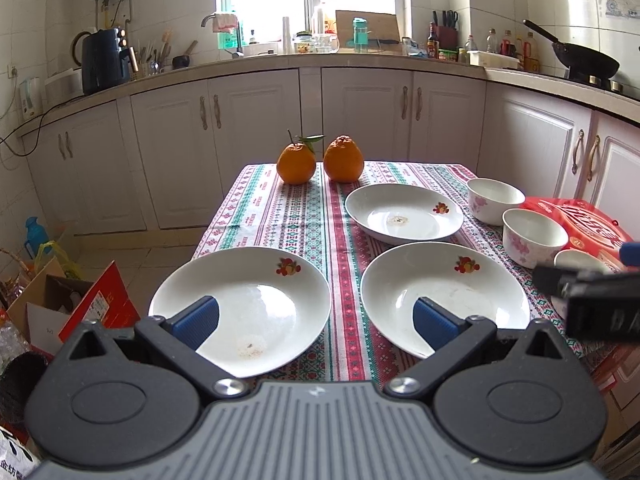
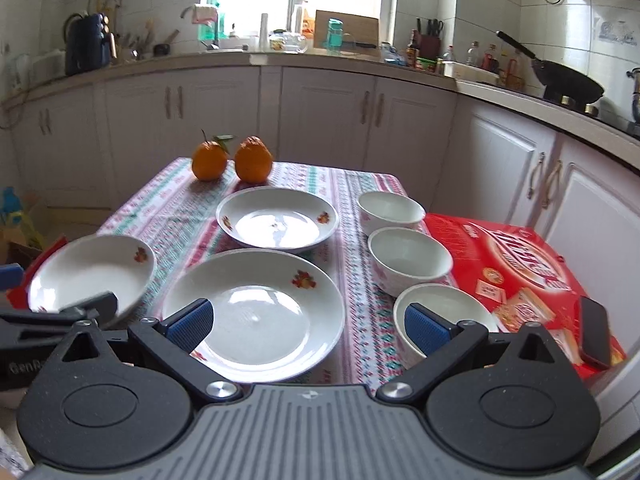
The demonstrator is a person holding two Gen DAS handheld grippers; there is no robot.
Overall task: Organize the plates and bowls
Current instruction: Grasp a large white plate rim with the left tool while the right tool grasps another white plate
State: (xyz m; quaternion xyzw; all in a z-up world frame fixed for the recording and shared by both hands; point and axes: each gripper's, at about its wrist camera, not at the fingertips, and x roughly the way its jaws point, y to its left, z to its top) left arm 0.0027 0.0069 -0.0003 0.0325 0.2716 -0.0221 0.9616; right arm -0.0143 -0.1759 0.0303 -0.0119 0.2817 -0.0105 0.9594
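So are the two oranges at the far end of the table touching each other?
Apart. In the left wrist view, cabinet shows through a plain gap between the leafy orange and the other orange.

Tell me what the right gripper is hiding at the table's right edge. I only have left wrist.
Observer: A third bowl, empty and upright, nearest in the row of three.
Operator: Anything on the red box?
Observer: A dark phone lies on the red box, near corner.
Operator: Right gripper state?
Observer: The right gripper is open and holds nothing.
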